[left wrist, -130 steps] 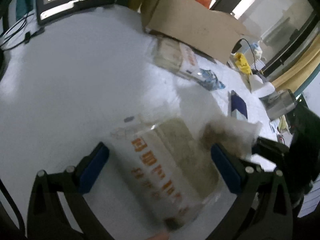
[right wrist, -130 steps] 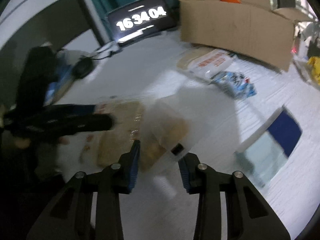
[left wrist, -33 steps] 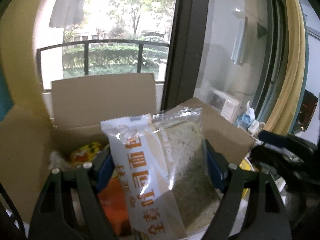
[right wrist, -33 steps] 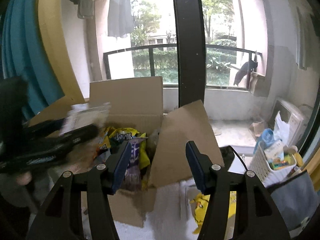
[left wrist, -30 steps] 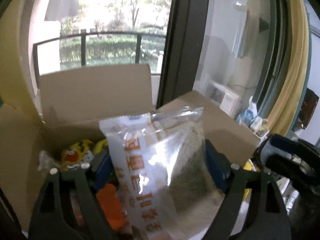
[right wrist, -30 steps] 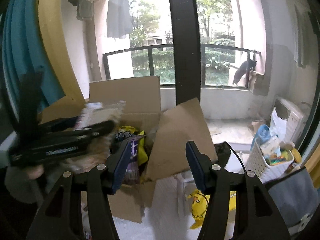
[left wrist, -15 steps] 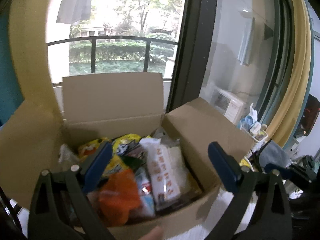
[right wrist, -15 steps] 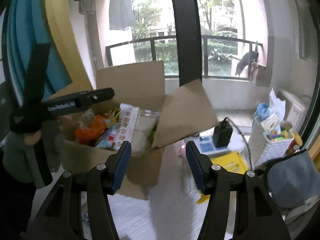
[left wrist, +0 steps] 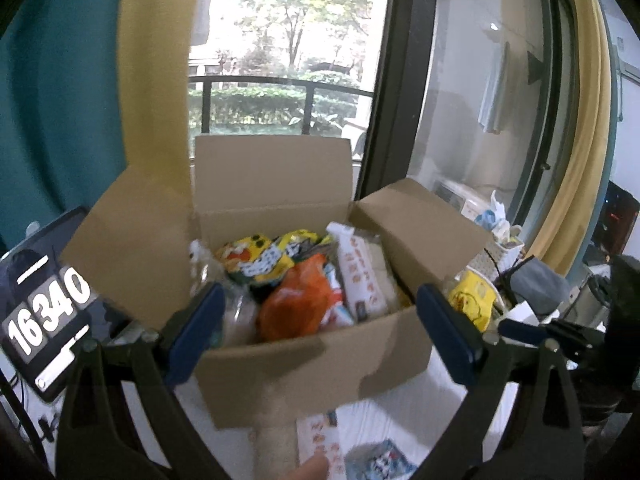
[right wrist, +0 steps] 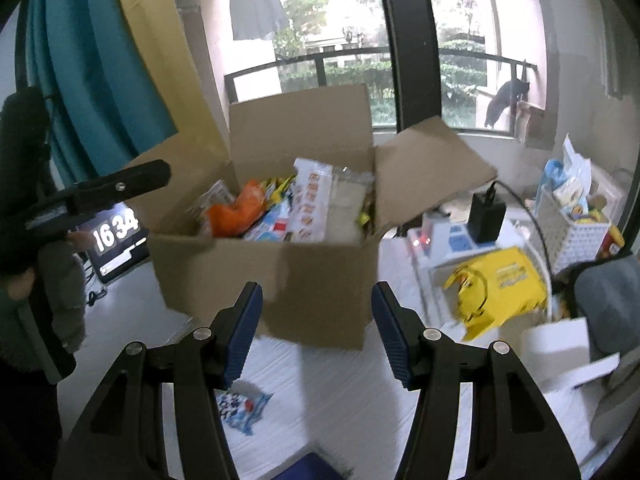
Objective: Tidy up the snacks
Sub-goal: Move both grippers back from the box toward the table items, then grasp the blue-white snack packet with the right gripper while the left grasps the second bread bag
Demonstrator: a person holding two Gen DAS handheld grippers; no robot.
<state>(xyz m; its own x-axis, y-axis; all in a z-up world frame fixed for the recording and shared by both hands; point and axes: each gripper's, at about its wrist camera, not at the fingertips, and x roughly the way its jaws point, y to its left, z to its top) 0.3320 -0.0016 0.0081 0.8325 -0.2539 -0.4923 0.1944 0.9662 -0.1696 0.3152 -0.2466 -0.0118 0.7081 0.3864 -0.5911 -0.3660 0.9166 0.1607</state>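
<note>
Open cardboard box (left wrist: pixel 304 364) fills frame centre; we see its top unblocked from above. Inside it is packed nearly to the rim: orange bag (left wrist: pixel 298 306), white bread pack (left wrist: pixel 360 276), yellow bags (left wrist: pixel 256 258). The raised rear flap (left wrist: pixel 272 172) closes the far side; side flaps splay left and right. At lower centre of the right wrist view, bare table (right wrist: pixel 340 400) lies before the box, with a blue-white packet (right wrist: pixel 240 406) at lower left. Right of frame is crowded: yellow bag (right wrist: pixel 500 284), white basket (right wrist: pixel 572 236).
</note>
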